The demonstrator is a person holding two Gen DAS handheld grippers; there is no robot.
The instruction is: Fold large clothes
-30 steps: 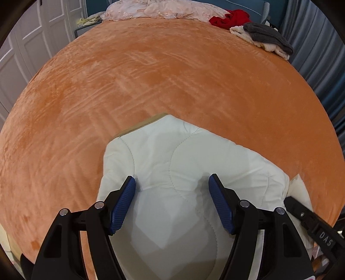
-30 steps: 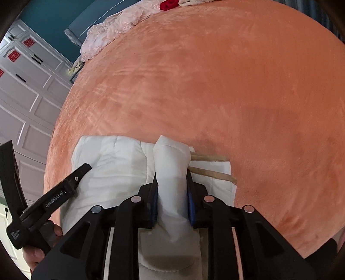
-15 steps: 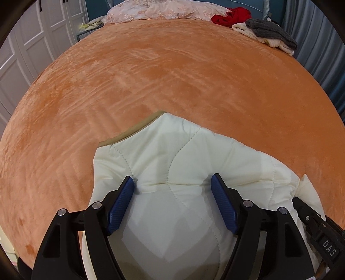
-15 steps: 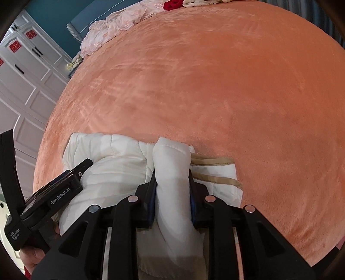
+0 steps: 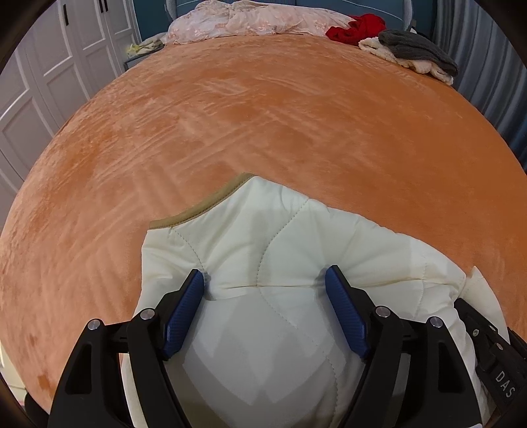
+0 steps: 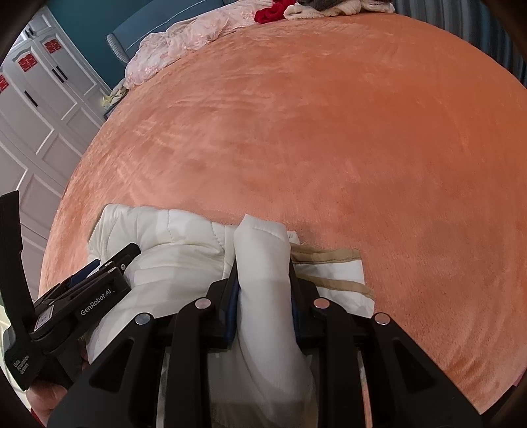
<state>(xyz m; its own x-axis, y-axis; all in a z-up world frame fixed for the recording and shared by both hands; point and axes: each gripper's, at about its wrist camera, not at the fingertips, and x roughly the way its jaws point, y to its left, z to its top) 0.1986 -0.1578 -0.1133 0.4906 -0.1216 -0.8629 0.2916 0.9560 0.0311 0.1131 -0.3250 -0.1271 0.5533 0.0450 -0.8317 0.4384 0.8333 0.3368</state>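
- The cream quilted jacket (image 5: 280,250) lies on the orange bedspread (image 5: 263,115), filling the lower middle of the left wrist view; its tan-trimmed edge (image 5: 204,207) runs along the upper left border of the garment.
- The left gripper (image 5: 265,280) has its jaws spread wide, and the blue pads (image 5: 184,306) press into the quilted fabric on either side of a broad bulge of jacket that rises between them.
- In the right wrist view the same jacket (image 6: 171,240) sits at lower left and centre, bunched into soft rolls.
- The right gripper (image 6: 263,280) stands narrow, clamped on a thick upright fold of the white fabric (image 6: 263,250) that pokes up past the fingertips.
- Just to the right of that fold, two tan strips (image 6: 329,256) of trim lie flat on a white panel against the bedspread.
- The left gripper's black body, marked GenRobot.AI, shows at lower left of the right wrist view, lying against the jacket.
- At the top of the left wrist view lie a pale pink lacy cloth (image 5: 257,19), a red garment (image 5: 355,28) and a grey knit piece (image 5: 415,49) on a cream one.
- White panelled wardrobe doors (image 6: 36,108) fill the left side.
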